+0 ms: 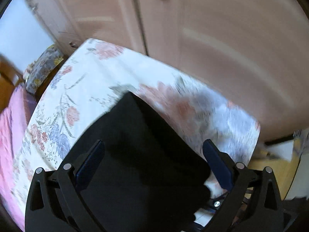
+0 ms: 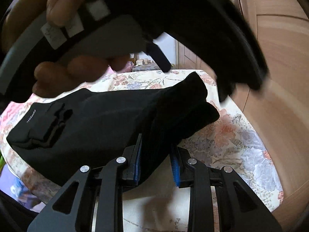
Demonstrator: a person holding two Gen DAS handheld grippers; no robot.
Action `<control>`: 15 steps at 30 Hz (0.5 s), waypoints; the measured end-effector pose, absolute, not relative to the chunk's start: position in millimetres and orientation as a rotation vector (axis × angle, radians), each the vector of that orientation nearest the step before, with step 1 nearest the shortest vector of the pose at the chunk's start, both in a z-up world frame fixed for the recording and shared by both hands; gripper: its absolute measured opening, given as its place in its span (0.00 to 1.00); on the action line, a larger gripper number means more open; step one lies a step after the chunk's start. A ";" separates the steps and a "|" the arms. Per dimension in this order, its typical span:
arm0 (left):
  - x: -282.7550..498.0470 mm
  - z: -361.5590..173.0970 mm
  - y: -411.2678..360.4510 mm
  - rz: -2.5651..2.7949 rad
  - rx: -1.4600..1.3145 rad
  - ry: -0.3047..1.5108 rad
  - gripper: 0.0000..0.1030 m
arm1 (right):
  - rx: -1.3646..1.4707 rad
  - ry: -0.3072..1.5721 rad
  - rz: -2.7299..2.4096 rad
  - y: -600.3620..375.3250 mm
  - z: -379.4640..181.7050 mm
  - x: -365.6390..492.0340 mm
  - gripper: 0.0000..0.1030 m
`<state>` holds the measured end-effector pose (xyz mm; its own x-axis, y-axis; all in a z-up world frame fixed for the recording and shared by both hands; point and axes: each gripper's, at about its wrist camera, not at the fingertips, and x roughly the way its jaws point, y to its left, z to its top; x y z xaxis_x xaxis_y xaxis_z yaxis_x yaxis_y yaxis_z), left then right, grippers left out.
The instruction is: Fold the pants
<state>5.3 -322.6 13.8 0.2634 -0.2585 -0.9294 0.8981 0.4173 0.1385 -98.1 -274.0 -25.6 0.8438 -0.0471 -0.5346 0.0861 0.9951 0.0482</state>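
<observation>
Between the right gripper's (image 2: pixel 156 152) pads a bunched fold of the pants (image 2: pixel 92 119) sits pinched, length running leftward; the left gripper (image 1: pixel 152 166) hangs open above them.

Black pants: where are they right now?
The black pants lie bunched on the floral cloth; in the right wrist view the right gripper pinches their near edge.

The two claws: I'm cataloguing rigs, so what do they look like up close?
Both claws, the left claw and the right claw, are matte black, with angular linkage arms that have triangular cut-outs and round silver pivot pins. Their fingers carry blue ribbed pads. Seen from the right wrist, the left unit's body bears white rectangular labels.
</observation>
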 end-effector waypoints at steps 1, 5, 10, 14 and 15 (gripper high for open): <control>-2.4 9.8 -323.8 -0.909 0.813 0.991 0.98 | 0.054 0.558 -0.073 -272.7 -25.2 -98.4 0.27; -9.1 -8.7 -336.5 -0.840 0.941 0.948 0.98 | 0.013 0.543 -0.076 -267.7 -23.3 -100.1 0.27; -0.9 -41.4 -349.7 -0.791 1.082 1.015 0.98 | -0.027 0.541 -0.085 -261.6 -22.0 -100.3 0.27; -1.7 -48.8 -343.6 -0.781 1.124 1.003 0.31 | -0.038 0.552 -0.084 -261.2 -23.4 -102.7 0.29; 0.6 -45.3 -340.3 -0.795 1.100 1.003 0.29 | -0.035 0.557 -0.082 -261.0 -22.6 -102.3 0.31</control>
